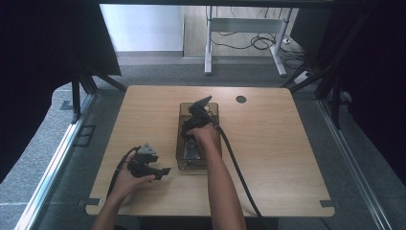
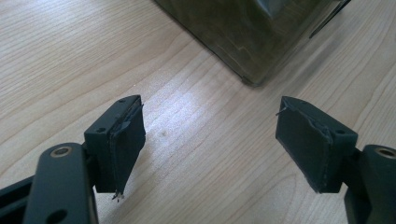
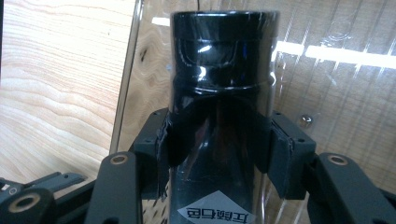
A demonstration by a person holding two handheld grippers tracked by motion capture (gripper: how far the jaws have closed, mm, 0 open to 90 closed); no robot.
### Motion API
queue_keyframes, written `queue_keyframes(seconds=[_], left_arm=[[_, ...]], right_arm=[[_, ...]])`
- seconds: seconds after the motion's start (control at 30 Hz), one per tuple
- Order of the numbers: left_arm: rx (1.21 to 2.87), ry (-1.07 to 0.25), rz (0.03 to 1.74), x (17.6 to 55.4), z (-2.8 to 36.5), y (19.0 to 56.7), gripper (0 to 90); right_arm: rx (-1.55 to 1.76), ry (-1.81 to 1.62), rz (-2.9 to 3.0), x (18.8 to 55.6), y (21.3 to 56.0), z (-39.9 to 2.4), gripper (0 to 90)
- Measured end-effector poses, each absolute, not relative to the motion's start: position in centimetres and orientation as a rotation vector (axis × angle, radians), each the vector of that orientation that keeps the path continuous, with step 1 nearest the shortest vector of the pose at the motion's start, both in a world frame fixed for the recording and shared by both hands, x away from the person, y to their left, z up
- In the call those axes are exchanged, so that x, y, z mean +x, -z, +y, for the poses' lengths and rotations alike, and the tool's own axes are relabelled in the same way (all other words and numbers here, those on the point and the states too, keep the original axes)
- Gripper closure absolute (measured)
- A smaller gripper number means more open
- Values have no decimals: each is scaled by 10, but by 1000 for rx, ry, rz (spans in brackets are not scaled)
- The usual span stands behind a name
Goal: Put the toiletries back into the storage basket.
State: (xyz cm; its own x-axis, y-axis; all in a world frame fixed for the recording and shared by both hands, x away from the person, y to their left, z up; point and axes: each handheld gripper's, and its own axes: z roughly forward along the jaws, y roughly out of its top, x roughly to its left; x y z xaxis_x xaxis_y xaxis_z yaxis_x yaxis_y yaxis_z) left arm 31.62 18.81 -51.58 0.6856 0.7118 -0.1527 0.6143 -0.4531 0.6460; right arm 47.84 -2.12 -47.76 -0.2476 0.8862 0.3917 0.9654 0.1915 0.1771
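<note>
Standing between the pads of the right tool, a glossy black bottle is clamped on both sides, its cap end pointing away from the camera and a white diamond label near the bottom edge of the right gripper view. Behind the bottle lies the clear floor of a smoky see-through bin, one wall edge running down the left of that view with bare wood beyond it. From the high view, the right tool sits inside the bin, which stands at the middle of the table; the bottle itself is hidden there by the hand. The left tool rests low over the table just left of the bin's near corner, its jaws spread wide with nothing between them. In the left gripper view, that tool faces the bin's corner.
</note>
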Motion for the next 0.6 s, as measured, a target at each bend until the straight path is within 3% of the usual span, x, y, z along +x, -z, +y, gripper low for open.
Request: queue_keyframes(seconds=[0.6], left_arm=[[2216, -176, 1006, 317, 186, 517, 244]], right_arm=[[-1799, 539, -2214, 474, 496, -22, 464]])
